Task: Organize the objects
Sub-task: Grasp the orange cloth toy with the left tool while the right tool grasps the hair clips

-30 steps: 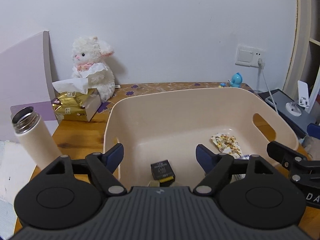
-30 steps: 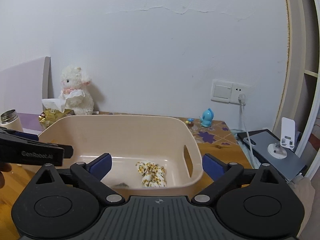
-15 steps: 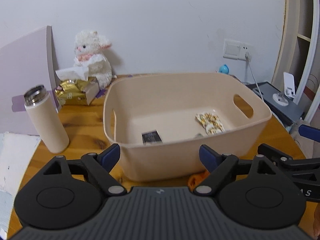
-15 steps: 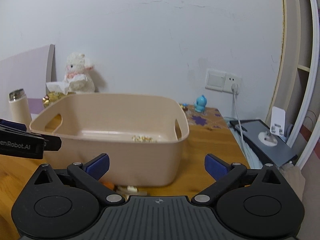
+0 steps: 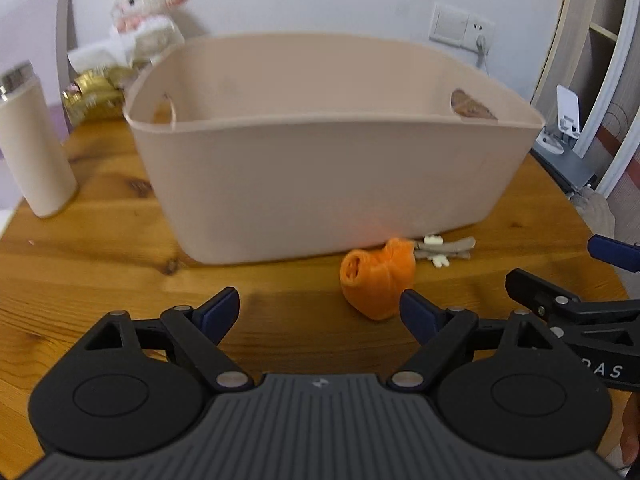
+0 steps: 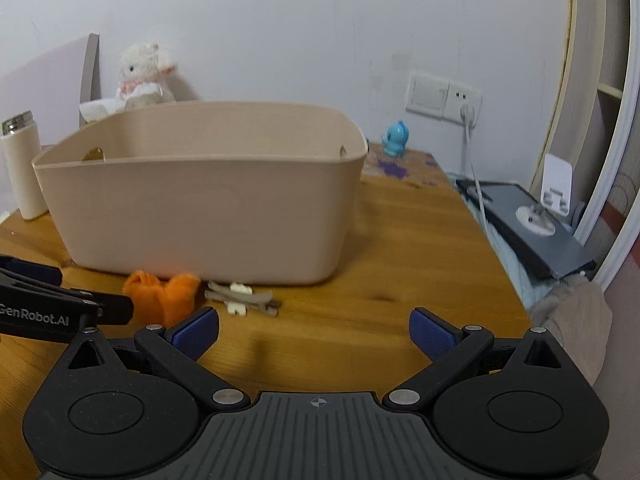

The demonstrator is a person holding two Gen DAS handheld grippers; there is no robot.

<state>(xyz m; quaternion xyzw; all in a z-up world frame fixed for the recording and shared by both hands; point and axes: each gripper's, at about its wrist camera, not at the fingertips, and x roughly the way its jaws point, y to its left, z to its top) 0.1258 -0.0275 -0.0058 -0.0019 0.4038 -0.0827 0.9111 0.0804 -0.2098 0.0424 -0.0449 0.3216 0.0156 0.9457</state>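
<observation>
A beige plastic bin stands on the wooden table; its inside is hidden from this low angle. In front of it lie a rolled orange cloth and a beige hair clip. My left gripper hovers low and open, the orange cloth just ahead of its right finger. My right gripper is open over bare table, the clip ahead to its left. Each gripper shows at the edge of the other's view.
A cream bottle stands left of the bin. Behind it are a gold tissue pack and a white plush lamb. A blue figurine, a wall socket with cable and a dark tablet with stand are at right.
Both grippers have pulled back from above the bin and dropped low toward the table. The bin's contents are now hidden; the orange cloth and clip have come into view.
</observation>
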